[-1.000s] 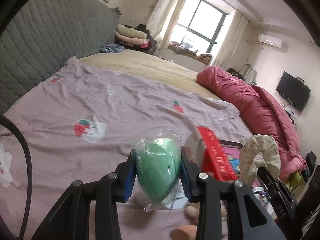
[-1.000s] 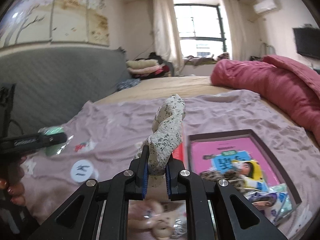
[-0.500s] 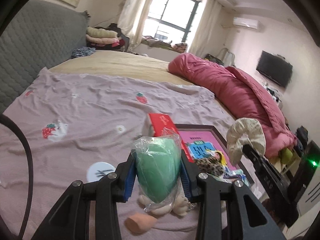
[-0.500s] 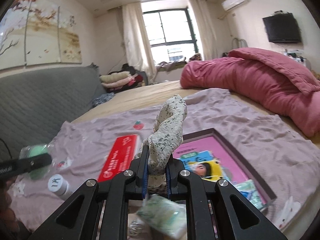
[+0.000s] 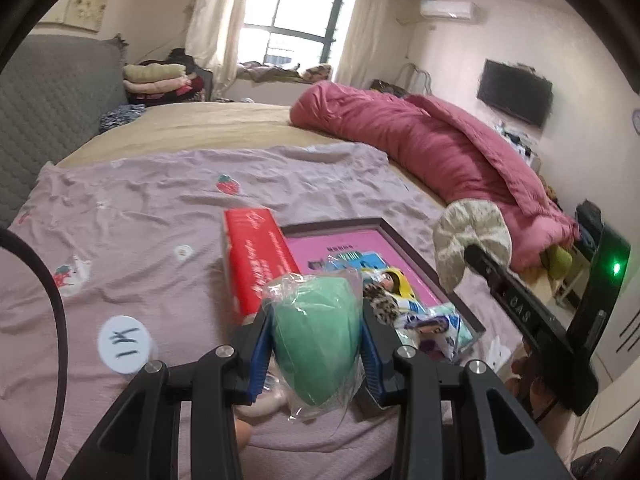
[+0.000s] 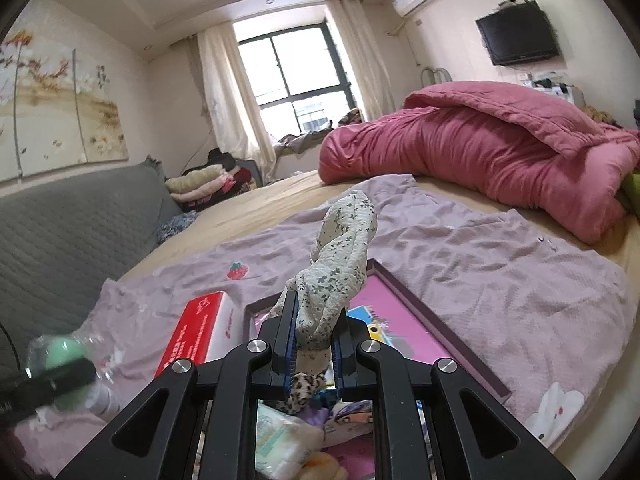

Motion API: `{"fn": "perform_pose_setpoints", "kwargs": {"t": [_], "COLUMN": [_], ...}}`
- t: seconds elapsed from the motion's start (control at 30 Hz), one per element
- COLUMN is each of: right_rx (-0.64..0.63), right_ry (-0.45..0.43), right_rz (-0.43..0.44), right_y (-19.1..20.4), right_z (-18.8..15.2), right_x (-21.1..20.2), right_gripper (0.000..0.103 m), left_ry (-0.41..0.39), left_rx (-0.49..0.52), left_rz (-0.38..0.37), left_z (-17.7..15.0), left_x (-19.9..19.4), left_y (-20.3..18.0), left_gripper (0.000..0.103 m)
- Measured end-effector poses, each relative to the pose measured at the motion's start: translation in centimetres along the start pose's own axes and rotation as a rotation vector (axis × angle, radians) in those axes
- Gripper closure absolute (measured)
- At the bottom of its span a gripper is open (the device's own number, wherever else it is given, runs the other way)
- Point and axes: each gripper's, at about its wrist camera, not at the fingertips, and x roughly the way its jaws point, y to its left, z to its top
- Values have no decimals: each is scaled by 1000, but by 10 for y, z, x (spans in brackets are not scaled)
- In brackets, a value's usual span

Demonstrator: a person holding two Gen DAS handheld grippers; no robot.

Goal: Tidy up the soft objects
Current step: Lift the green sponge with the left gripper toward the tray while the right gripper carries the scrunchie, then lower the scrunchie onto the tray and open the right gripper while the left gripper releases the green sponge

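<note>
My left gripper [image 5: 316, 332] is shut on a green sponge in clear plastic wrap [image 5: 316, 340] and holds it above the bed's near edge; it also shows in the right wrist view [image 6: 60, 354]. My right gripper [image 6: 314, 344] is shut on a cream floral scrunchie [image 6: 340, 264], held over the pink tray [image 6: 420, 312]; the scrunchie also shows in the left wrist view [image 5: 472, 240]. The pink tray [image 5: 404, 240] holds a leopard scrunchie [image 5: 380, 300] and several small packets.
A red box [image 5: 256, 256] lies left of the tray on the lilac sheet [image 5: 140, 208]. A white lid [image 5: 124, 344] sits at the near left. A rolled pink duvet [image 5: 440, 152] lies at the right. A grey headboard [image 6: 60, 232] stands left.
Both grippers swung to the right and toward the tray, each still holding its object. The tray and red box now sit more centrally in both views.
</note>
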Motion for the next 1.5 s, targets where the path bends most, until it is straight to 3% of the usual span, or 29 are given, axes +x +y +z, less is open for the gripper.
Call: {"fn": "perform_pose_setpoints", "kwargs": {"t": [0.5,0.8,0.97,1.33,1.43,1.5], "right_rx": [161,186,191,181,195,206], "right_ry": [19,81,163,312,313,316], "right_rz": [25,64,63,-94,-124,-142], "right_y": [-39,-44,-44,-53,-57,-60], "right_z": [-3,-10,-20,-35,-35,-36], "right_x": [3,15,30,52,50,49], "right_gripper": [89,88,87,85,74,73], "left_ry": [102,139,152,193,205,215], "left_rx": [87,117,93,119,127,126], "left_rz": [-55,-39,-35,-54,-52,-54], "left_z": [-10,-4,5,5,4,3], "left_x": [58,91,106,128,134,137], "left_y": [-54,-63,-58,-71,-73,-73], "left_gripper": [63,63,63,63,63,63]}}
